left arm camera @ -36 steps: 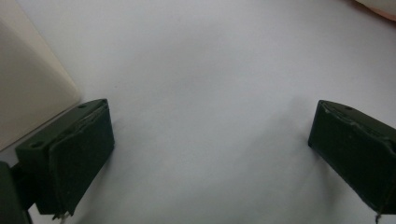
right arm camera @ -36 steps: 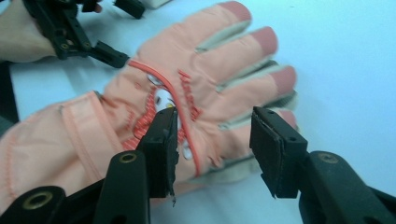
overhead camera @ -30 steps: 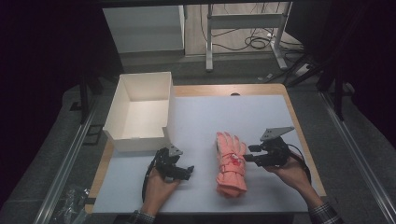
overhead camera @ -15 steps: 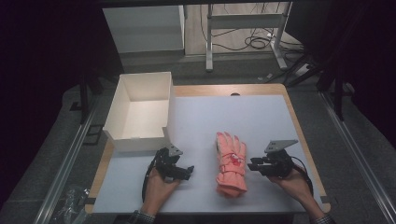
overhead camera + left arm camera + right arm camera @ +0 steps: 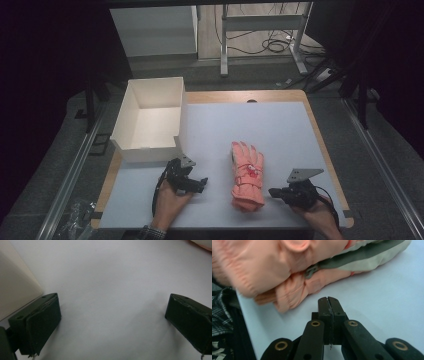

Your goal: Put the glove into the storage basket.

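Gloves number one: a single pink glove (image 5: pixel 247 176) lies flat on the counter (image 5: pixel 280 125), fingers pointing away from the person, cuff toward the near edge, roughly midway between the two hands. In the right gripper view the glove (image 5: pixel 294 267) shows a grey and cream underside and a small dark clasp at the wrist. Two tongs are in play. The right tongs (image 5: pixel 272 192) sit low just beside the cuff, tips aimed at it but not touching; their jaws have just been closing and now meet flat against each other with nothing between them, as the right tongs (image 5: pixel 329 300) show plainly in their own view. The left tongs (image 5: pixel 201 183) rest on the counter near the front corner of the box, well apart from the glove, with jaws spread wide and bare counter between them in the left gripper view (image 5: pixel 112 315). One white box (image 5: pixel 150 117), open at the top, stands at the counter's left rear. One grey plate (image 5: pixel 303 174) tops the right tongs.
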Demonstrator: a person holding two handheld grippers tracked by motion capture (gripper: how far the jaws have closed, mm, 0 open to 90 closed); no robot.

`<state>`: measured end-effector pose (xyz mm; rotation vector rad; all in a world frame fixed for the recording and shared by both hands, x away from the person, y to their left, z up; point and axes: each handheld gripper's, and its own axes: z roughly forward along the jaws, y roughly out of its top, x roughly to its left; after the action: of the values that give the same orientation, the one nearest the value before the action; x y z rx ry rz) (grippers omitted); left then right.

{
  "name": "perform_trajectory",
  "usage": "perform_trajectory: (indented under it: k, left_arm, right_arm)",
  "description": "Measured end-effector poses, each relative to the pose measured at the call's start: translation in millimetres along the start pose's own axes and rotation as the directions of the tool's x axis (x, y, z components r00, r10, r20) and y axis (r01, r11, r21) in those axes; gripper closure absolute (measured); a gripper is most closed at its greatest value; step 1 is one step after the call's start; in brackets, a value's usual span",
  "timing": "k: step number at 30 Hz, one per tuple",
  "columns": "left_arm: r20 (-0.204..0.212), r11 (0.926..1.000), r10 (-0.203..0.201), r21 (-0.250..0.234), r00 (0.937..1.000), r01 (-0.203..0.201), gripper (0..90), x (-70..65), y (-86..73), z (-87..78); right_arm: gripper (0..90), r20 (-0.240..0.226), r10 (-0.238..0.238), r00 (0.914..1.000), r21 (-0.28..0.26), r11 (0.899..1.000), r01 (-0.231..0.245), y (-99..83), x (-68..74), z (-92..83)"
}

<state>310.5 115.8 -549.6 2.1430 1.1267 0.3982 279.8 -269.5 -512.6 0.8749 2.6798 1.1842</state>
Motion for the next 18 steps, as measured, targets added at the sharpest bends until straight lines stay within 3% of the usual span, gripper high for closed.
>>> perform_trajectory:
  k: [2,7,11,18]
  left_arm:
    - [0.0,1.0,0.0,0.0,1.0,0.0,0.5,0.0,0.0,0.0]
    - [-0.001,1.0,0.002,0.0,1.0,-0.002,0.5,0.2,0.0,0.0]
    - [-0.001,1.0,0.003,0.0,1.0,-0.003,0.5,0.2,0.1,0.0]
    - [-0.001,1.0,0.002,0.0,1.0,-0.002,0.5,0.1,0.0,0.0]
  right_arm:
    - [87.4,-0.012,-0.003,0.9999,0.002,1.0,0.003,-3.0,3.3,-1.4]
    - [69.2,-0.035,-0.015,0.9993,0.012,1.0,0.015,-9.5,13.4,-2.6]
    - [61.0,-0.058,-0.021,0.9981,0.01,1.0,0.022,-10.2,21.1,0.5]
    - [63.7,-0.066,-0.037,0.9971,0.018,0.999,0.038,-4.2,30.5,15.1]
